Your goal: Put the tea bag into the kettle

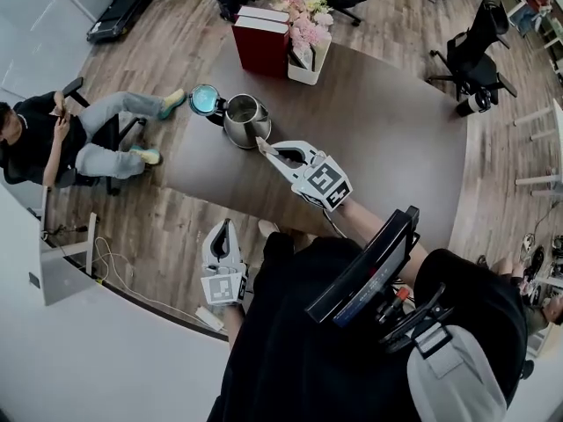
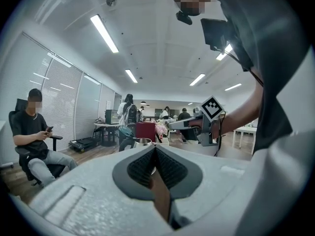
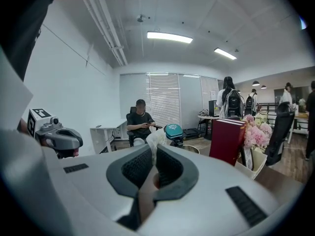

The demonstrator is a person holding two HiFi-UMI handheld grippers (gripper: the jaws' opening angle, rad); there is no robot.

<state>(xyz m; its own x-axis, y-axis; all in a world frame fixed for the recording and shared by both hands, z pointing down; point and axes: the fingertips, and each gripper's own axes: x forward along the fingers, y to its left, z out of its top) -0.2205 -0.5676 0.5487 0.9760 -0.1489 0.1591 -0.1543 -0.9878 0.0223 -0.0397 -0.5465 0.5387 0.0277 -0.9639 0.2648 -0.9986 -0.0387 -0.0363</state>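
Seen from the head camera above, a dark oval desk (image 1: 378,148) carries a steel kettle (image 1: 245,120) with its teal lid (image 1: 205,100) swung open, a tall red book (image 1: 261,42) and a white pot of pink flowers (image 1: 309,35). The right tongs (image 1: 268,151) reach over the desk, closed on a pale tea bag (image 1: 260,144). The bag hangs at the kettle's near side, close to its rim and not inside. The left tongs (image 1: 223,231) sit low by the person's body, off the desk's near edge and well apart from the kettle.

The right gripper view shows what the overhead view cannot: the two dark ribbed pads (image 3: 170,167) are pinched on the white, crumpled tea bag (image 3: 153,140), which sticks up between the tips. Just past it are the teal lid (image 3: 173,131) and a sliver of the kettle's rim (image 3: 190,149). The red book (image 3: 227,141) and the flowers (image 3: 256,132) stand to the right.

The left gripper view shows the left tongs (image 2: 155,149) closed, tips together, with nothing between them. Beyond them are the kettle (image 2: 142,142) and the right tongs (image 2: 170,125) held out level.

Each view also takes in a seated person (image 1: 53,139) holding a phone.
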